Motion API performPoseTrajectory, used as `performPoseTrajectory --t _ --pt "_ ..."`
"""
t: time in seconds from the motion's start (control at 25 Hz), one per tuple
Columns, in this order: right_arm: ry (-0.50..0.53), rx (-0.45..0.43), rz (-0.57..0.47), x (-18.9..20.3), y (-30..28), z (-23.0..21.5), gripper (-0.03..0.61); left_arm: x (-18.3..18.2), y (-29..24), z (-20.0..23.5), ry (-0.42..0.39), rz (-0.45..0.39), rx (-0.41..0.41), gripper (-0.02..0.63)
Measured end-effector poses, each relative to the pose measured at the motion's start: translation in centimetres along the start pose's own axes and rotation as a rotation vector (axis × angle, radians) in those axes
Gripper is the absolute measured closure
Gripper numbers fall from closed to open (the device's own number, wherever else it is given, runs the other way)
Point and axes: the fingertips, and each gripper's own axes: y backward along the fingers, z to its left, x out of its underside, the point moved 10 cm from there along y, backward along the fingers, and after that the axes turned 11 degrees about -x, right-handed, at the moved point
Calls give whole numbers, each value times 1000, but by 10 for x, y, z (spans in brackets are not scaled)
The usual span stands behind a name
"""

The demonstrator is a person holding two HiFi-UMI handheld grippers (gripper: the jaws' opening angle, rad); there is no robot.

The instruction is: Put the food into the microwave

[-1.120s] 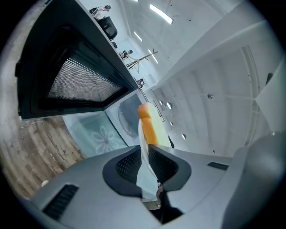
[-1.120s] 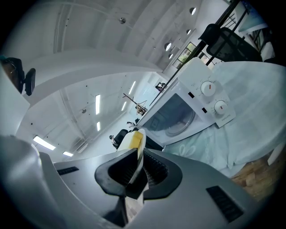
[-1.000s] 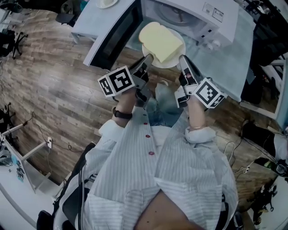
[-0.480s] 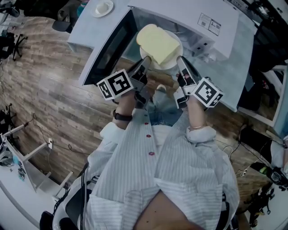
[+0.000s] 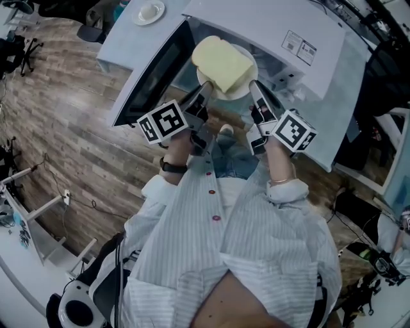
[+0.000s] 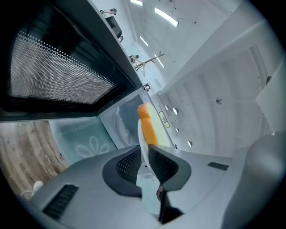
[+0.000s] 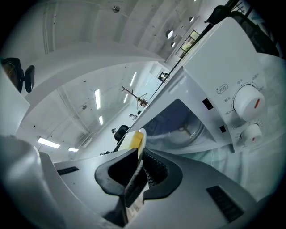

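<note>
Plate [image 5: 241, 92] carrying one slice of bread [image 5: 221, 62] sits at the mouth of the microwave [image 5: 275, 25], clear of the tabletop [image 5: 343, 102]. The door [image 5: 150, 73] stands open on the person's left.

Left gripper [image 5: 204, 90]: fingers [image 6: 163, 163] set narrow, pinching the plate's near-left rim.

Right gripper [image 5: 253, 86]: fingers [image 7: 121, 172] clamped on the near-right rim.

The bread lies flat and covers most of the plate. A small white dish [image 5: 148, 11] sits on the tabletop beyond the door.
</note>
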Motion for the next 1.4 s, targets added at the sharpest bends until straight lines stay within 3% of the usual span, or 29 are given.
performPoseTrajectory --t 0.68,1.4 --pt "14 29 4 0 1 2 523 -4 -3 2 -2 42 -4 565" --pt "-68 160 -23 20 -19 -33 522 -21 -49 33 -40 172 -30 565"
